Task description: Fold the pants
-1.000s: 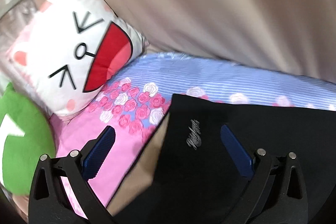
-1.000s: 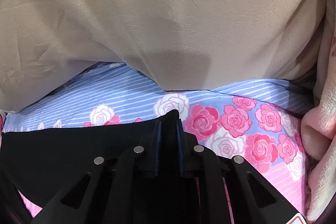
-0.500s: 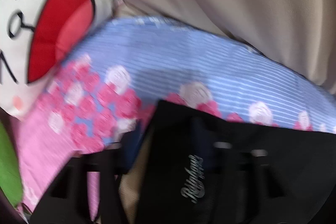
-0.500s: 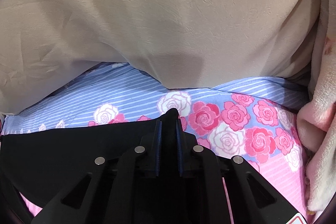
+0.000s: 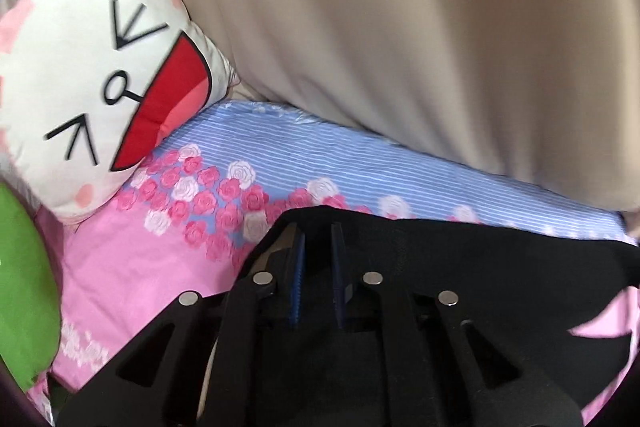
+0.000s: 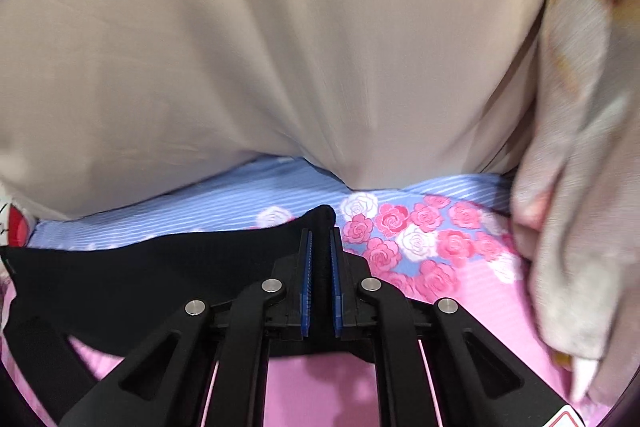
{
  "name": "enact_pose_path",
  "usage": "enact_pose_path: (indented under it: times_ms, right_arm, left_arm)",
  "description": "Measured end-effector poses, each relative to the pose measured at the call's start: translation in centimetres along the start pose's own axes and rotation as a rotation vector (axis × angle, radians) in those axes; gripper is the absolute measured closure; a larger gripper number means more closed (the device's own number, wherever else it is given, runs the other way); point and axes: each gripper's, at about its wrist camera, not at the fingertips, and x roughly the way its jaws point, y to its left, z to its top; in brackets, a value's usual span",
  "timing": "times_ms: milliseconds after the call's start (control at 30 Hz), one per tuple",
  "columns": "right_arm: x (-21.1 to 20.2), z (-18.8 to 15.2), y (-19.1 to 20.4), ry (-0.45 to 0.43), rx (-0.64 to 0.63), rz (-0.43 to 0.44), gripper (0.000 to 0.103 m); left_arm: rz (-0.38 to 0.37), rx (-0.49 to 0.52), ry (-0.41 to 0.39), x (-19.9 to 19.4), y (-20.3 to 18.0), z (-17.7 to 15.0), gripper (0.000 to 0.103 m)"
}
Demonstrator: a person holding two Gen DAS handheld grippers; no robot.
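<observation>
The black pants (image 5: pixel 460 259) hang stretched between my two grippers above a pink and blue rose-print bedsheet (image 5: pixel 132 267). My left gripper (image 5: pixel 318 231) is shut on the pants' left top corner, the cloth pinched between its blue pads. In the right wrist view my right gripper (image 6: pixel 320 233) is shut on the pants (image 6: pixel 160 267) at their right top corner, which pokes up past the fingertips. The cloth sags between the grips and its lower edge is lifted off the bedsheet (image 6: pixel 460 291).
A large beige cushion (image 5: pixel 400 47) rises behind the sheet in both views. A white cat-face pillow (image 5: pixel 92 87) and a green pillow (image 5: pixel 24 287) lie at the left. A pale fleece blanket (image 6: pixel 572 187) is bunched at the right.
My left gripper was open over the pants and has shut on their left corner. Both grippers have lifted the pants off the sheet.
</observation>
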Motion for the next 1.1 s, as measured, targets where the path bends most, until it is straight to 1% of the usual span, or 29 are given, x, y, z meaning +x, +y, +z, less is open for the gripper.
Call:
enact_pose_path:
  times_ms: [33, 67, 100, 133, 200, 233, 300, 367, 400, 433, 467, 500, 533, 567, 600, 633, 700, 733, 767, 800, 833, 867, 900, 967, 1033, 1100]
  right_arm:
    - [-1.8, -0.3, 0.2, -0.016, -0.006, 0.013, 0.097]
    - [-3.5, -0.7, 0.5, -0.031, -0.015, 0.021, 0.097]
    - [-4.5, -1.0, 0.6, -0.039, -0.021, 0.025, 0.097]
    - [-6.3, -1.7, 0.9, -0.052, -0.031, 0.034, 0.097]
    - [-9.5, -3.4, 1.0, -0.068, -0.046, 0.051, 0.097]
    - [-10.4, -4.2, 1.0, -0.069, -0.05, 0.054, 0.097]
    - [-12.5, -6.3, 1.1, -0.065, -0.06, 0.049, 0.1]
    - [-14.1, -8.7, 1.2, -0.05, -0.066, 0.041, 0.1]
    - [-14.6, -9.9, 1.2, -0.044, -0.061, 0.042, 0.1]
    - [-14.9, -10.7, 1.1, -0.039, -0.059, 0.045, 0.1]
    - [-14.9, -11.6, 1.1, -0.031, -0.053, 0.043, 0.1]
    - [-14.6, -12.3, 1.1, -0.02, -0.047, 0.044, 0.1]
    - [-14.6, -12.9, 1.1, -0.012, -0.043, 0.046, 0.1]
    - [-14.6, -13.5, 1.1, -0.006, -0.039, 0.044, 0.1]
    - [-14.7, -13.9, 1.2, -0.002, -0.036, 0.044, 0.1]
    - [-14.8, -14.4, 1.1, 0.002, -0.032, 0.046, 0.1]
    - [-14.6, -14.8, 1.3, 0.007, -0.021, 0.048, 0.1]
    - [-14.5, -15.0, 1.5, 0.01, -0.018, 0.047, 0.1]
    - [-14.4, -15.1, 1.6, 0.014, -0.02, 0.041, 0.1]
    - [-14.3, -15.2, 1.8, 0.018, -0.022, 0.037, 0.1]
    - [-14.1, -15.2, 1.9, 0.021, -0.024, 0.036, 0.1]
    - [-14.1, -15.3, 2.0, 0.024, -0.024, 0.032, 0.1]
    - [-14.1, -15.4, 2.0, 0.026, -0.024, 0.029, 0.1]
    - [-14.1, -15.3, 2.1, 0.023, -0.019, 0.021, 0.1]
    - [-14.5, -15.2, 2.1, 0.013, -0.02, 0.017, 0.1]
    - [-14.9, -15.0, 2.0, 0.006, -0.02, 0.012, 0.1]
  left_arm:
    - [0.003, 0.014, -0.014, -1.7, -0.1, -0.8, 0.092]
    - [0.004, 0.032, -0.023, -3.4, -0.2, -1.8, 0.095]
    - [0.02, 0.044, -0.036, -4.5, -0.1, -2.5, 0.103]
    - [0.042, 0.054, -0.05, -5.9, 0.1, -3.4, 0.103]
    - [0.029, 0.057, -0.064, -8.5, 1.0, -5.7, 0.103]
    - [0.048, 0.056, -0.069, -9.6, 1.7, -7.0, 0.103]
    - [0.067, 0.045, -0.049, -10.7, 3.1, -9.5, 0.101]
    - [0.036, 0.022, 0.005, -10.2, 3.9, -11.5, 0.101]
    - [0.017, 0.0, 0.021, -9.6, 4.1, -11.9, 0.097]
    - [-0.01, -0.026, 0.035, -8.9, 4.2, -12.2, 0.092]
    - [-0.05, -0.056, 0.059, -7.5, 3.9, -12.1, 0.065]
    - [-0.057, -0.078, 0.065, -6.3, 3.6, -11.7, 0.026]
    - [-0.054, -0.092, 0.052, -5.6, 3.5, -11.5, 0.013]
    - [-0.021, -0.104, 0.024, -4.3, 3.1, -10.9, 0.012]
    - [0.013, -0.112, 0.018, -3.4, 2.9, -10.6, 0.012]
    - [0.02, -0.121, 0.023, -2.2, 2.6, -10.2, 0.012]
    - [-0.013, -0.152, 0.073, 0.6, 2.4, -9.4, 0.011]
    - [-0.017, -0.161, 0.096, 1.9, 2.2, -9.0, 0.012]
    - [-0.021, -0.169, 0.103, 2.9, 2.0, -8.7, 0.015]
    - [-0.034, -0.165, 0.104, 3.4, 1.8, -8.4, 0.032]
    - [-0.06, -0.159, 0.109, 3.8, 1.5, -8.0, 0.044]
    - [-0.096, -0.155, 0.131, 4.2, 1.4, -7.5, 0.065]
    - [-0.103, -0.154, 0.14, 4.1, 1.4, -7.2, 0.085]
    - [-0.134, -0.147, 0.124, 3.1, 1.6, -6.6, 0.086]
    - [-0.161, -0.121, 0.066, 0.0, 2.2, -6.2, 0.091]
    - [-0.181, -0.107, 0.034, -3.5, 3.5, -6.5, 0.092]
